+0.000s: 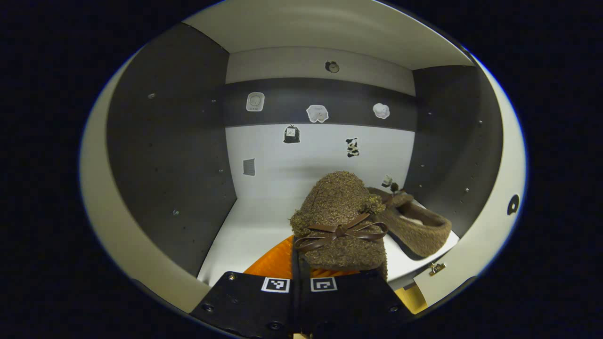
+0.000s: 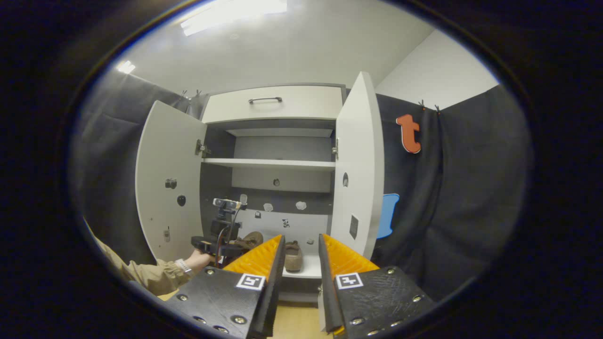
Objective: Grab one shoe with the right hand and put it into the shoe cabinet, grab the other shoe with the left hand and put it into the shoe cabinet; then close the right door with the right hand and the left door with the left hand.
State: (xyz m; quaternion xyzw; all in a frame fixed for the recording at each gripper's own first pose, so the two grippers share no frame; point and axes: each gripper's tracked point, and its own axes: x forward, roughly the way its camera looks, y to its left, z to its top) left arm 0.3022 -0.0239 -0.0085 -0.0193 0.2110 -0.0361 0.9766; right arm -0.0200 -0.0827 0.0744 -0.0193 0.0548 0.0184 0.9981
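A brown fuzzy shoe with a dark bow (image 1: pixel 339 221) is held just above the white cabinet floor (image 1: pixel 254 230), and my left gripper (image 1: pixel 301 263) is shut on its near edge. The other brown shoe (image 1: pixel 417 228) lies on that floor to the right, close against the held one. In the right gripper view, the left gripper (image 2: pixel 221 235) and the hand holding it reach into the open shoe cabinet (image 2: pixel 273 162), with the held shoe (image 2: pixel 249 240) at its front. The resting shoe (image 2: pixel 293 255) lies on the bottom shelf. My right gripper (image 2: pixel 301 245) is open and empty, back from the cabinet.
Both cabinet doors stand wide open: the left door (image 2: pixel 165 188) and the right door (image 2: pixel 358 174). A drawer with a handle (image 2: pixel 266 100) sits above. Dark side walls (image 1: pixel 169 155) close in the compartment. A tan sleeve (image 2: pixel 146 275) shows at lower left.
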